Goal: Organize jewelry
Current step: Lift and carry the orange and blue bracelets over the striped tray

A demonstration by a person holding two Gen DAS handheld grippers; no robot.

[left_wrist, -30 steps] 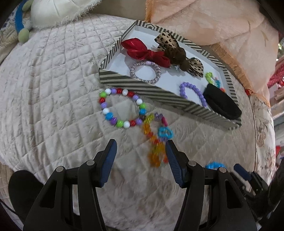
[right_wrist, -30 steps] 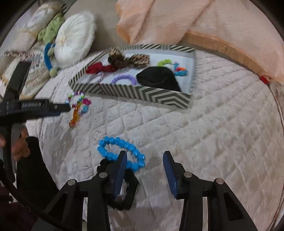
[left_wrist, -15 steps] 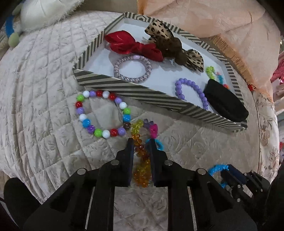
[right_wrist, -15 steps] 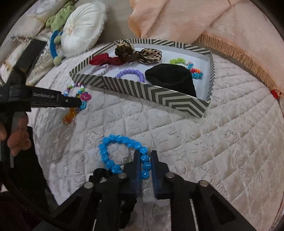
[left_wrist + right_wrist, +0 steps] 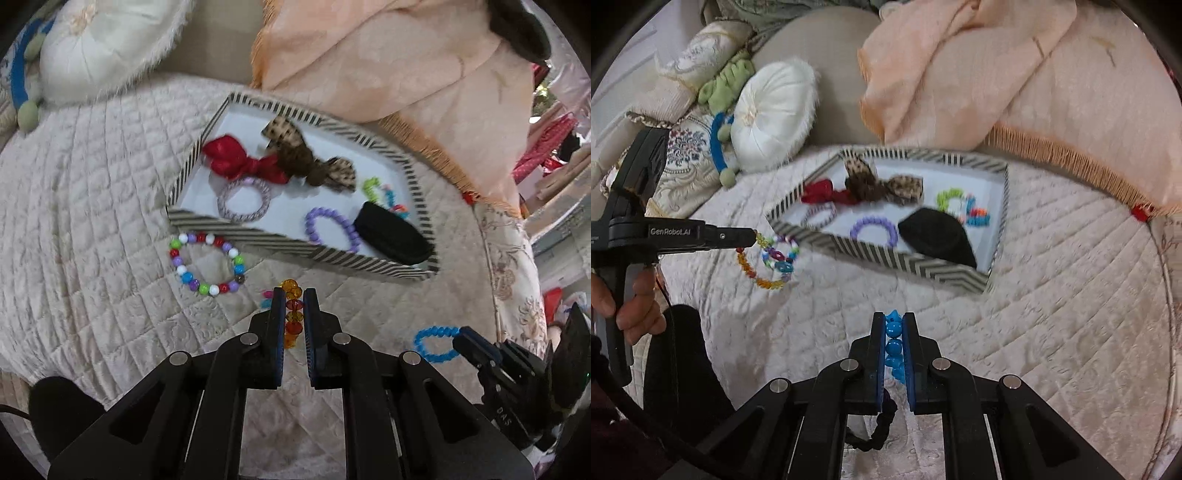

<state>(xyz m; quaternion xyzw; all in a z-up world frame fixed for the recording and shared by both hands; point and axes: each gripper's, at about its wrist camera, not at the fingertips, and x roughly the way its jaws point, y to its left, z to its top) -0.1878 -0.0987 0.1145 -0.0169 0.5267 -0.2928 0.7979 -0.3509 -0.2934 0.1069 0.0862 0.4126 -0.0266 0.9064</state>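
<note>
My left gripper (image 5: 294,295) is shut on an orange-amber bead bracelet (image 5: 291,314) and holds it above the quilt; in the right wrist view the bracelet (image 5: 757,275) hangs from that gripper (image 5: 753,236). My right gripper (image 5: 894,321) is shut on a blue bead bracelet (image 5: 894,347), lifted off the quilt; it also shows in the left wrist view (image 5: 434,343). The striped tray (image 5: 258,236) holds a red bow (image 5: 240,162), a leopard bow (image 5: 310,158), a lilac ring (image 5: 245,203), a purple bracelet (image 5: 328,229) and a black pouch (image 5: 391,236).
A multicolour bead bracelet (image 5: 207,266) lies on the quilt in front of the tray. A pink and blue piece (image 5: 266,299) lies by my left fingers. A black scrunchie (image 5: 879,428) lies under my right gripper. White cushion (image 5: 772,114) and peach blanket (image 5: 979,74) lie behind.
Both grippers closed on their bracelets, left on the orange one and right on the blue one, and have lifted them off the quilt.
</note>
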